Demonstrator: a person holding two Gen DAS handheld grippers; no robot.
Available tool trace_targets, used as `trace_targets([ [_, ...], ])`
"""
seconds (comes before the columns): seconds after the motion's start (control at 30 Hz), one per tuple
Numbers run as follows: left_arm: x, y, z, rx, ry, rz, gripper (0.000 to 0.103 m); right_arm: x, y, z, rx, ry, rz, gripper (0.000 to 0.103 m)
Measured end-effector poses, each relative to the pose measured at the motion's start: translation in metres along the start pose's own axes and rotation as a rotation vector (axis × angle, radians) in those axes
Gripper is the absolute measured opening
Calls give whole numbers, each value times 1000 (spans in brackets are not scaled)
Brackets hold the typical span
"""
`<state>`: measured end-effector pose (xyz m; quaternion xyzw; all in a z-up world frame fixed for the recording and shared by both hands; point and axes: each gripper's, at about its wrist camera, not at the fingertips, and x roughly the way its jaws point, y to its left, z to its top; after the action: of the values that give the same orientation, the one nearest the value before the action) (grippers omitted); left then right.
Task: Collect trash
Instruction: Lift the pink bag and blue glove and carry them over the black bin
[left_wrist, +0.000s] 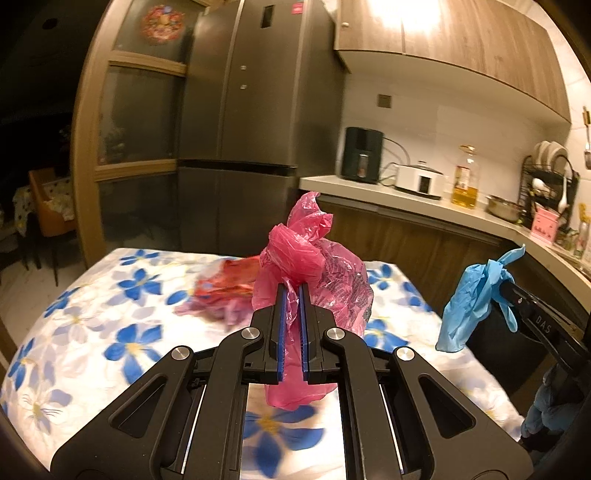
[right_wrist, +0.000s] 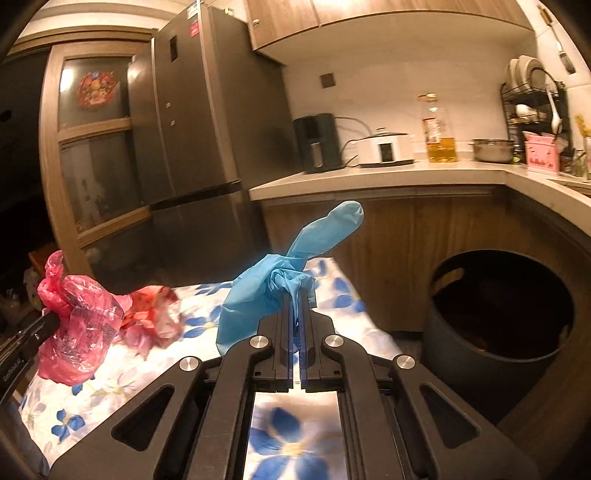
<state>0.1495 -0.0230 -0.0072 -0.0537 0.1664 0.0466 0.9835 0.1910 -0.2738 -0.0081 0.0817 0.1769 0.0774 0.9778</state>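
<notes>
Above the floral-clothed table (left_wrist: 92, 332), the left gripper (left_wrist: 291, 291) clamps a pink plastic bag (left_wrist: 317, 266) and the right gripper (right_wrist: 295, 299) a blue glove (right_wrist: 266, 288), both unbinned; more red wrappers (right_wrist: 155, 310) wait at ten o'clock, the dark bin (right_wrist: 502, 314) at three.

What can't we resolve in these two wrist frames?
- Red trash on the table: motion-blurred in both views, type unclear.
- Bin contents: interior too dark, right wrist view.
- Print on pink bag in left tool: too small.
- Blue glove in right tool: lower part hidden by fingers.
</notes>
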Motion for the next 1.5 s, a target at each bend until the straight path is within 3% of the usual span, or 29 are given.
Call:
trace_targets([
  [0.83,40,-193,15,169,-31,-309,5,-47,-125,35,74,-120,-227,3],
  [1.23,58,-258,10,198,-12,-438,6,-52,-165,38,114,-140,-308,3],
  [1.5,74,-287,4,227,10,-481,6,-48,-178,40,124,-134,-330,3],
])
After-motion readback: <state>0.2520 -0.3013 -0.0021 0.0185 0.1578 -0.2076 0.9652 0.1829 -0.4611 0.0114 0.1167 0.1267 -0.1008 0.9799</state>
